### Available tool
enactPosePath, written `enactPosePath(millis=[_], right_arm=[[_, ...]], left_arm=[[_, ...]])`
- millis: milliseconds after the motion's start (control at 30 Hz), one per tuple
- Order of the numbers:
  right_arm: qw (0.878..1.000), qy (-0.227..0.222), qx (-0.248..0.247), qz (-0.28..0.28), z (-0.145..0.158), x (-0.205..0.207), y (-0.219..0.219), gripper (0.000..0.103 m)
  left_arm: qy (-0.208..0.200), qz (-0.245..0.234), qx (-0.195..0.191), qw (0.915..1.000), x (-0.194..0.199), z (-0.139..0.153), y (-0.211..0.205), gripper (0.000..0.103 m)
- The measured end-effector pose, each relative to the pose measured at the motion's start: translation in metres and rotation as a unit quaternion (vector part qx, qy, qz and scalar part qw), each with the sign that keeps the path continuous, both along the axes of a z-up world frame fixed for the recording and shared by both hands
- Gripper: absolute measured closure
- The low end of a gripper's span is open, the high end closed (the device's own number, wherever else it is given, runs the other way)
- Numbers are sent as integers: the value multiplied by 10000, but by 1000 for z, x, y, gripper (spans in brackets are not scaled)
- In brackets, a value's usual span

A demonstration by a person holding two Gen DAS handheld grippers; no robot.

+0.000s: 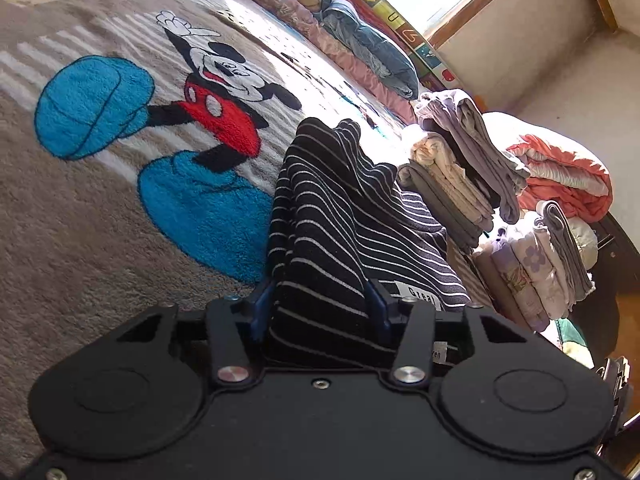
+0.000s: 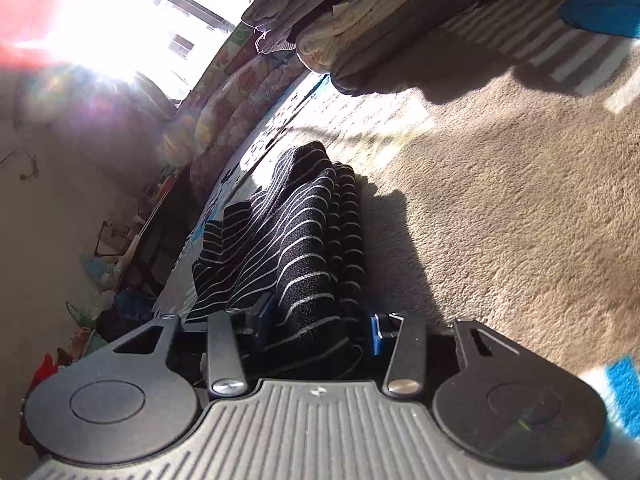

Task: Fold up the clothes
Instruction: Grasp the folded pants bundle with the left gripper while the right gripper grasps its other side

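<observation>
black striped garment (image 1: 332,216) is bunched between the jaws of both the left hand-held gripper (image 1: 320,304) and right hand-held gripper (image 2: 316,320), clamped, trailing ahead over the cartoon blanket (image 1: 120,184); folded stacks (image 1: 452,184) lie beyond.

Plush cartoon-mouse blanket (image 1: 100,240) underneath, bearing folded clothes stacks (image 1: 452,184), striped black garment (image 1: 340,216), rolled quilts (image 1: 360,40).
</observation>
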State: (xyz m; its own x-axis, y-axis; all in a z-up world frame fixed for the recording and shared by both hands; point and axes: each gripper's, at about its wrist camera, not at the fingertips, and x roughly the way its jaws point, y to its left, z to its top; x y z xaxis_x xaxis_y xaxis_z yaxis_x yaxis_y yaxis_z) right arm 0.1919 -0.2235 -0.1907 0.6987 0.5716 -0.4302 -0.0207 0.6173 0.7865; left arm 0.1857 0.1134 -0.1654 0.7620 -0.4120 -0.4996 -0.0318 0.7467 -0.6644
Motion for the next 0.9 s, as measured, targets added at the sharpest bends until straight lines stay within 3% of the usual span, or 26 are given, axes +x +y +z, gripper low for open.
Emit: enactPosePath(millis=[167, 333, 433, 500, 567, 700, 900], right_arm=[[9988, 281, 395, 3, -3, -19, -5, 67], [9978, 388, 523, 93, -4, -53, -14, 65], [9990, 190, 409, 29, -1, -77, -24, 51], [9994, 10, 325, -139, 3, -79, -29, 40], [9994, -66, 317, -112, 5, -67, -30, 36], [9997, -16, 175, 155, 2, -37, -23, 33], [9987, -102, -73, 497, -2, -12, -5, 35]], left_arm=[[257, 180, -334, 9990, -23, 9, 0, 69], [514, 75, -784, 9956, -89, 3, 5, 70], [441, -38, -846, 9954, -109, 0, 11, 55], [352, 26, -957, 9948, -108, 2, 16, 43], [250, 44, -953, 9951, -101, 5, 19, 40], [239, -67, -695, 9973, -81, 3, 16, 40], [231, -98, -693, 9973, -61, -6, 13, 44]])
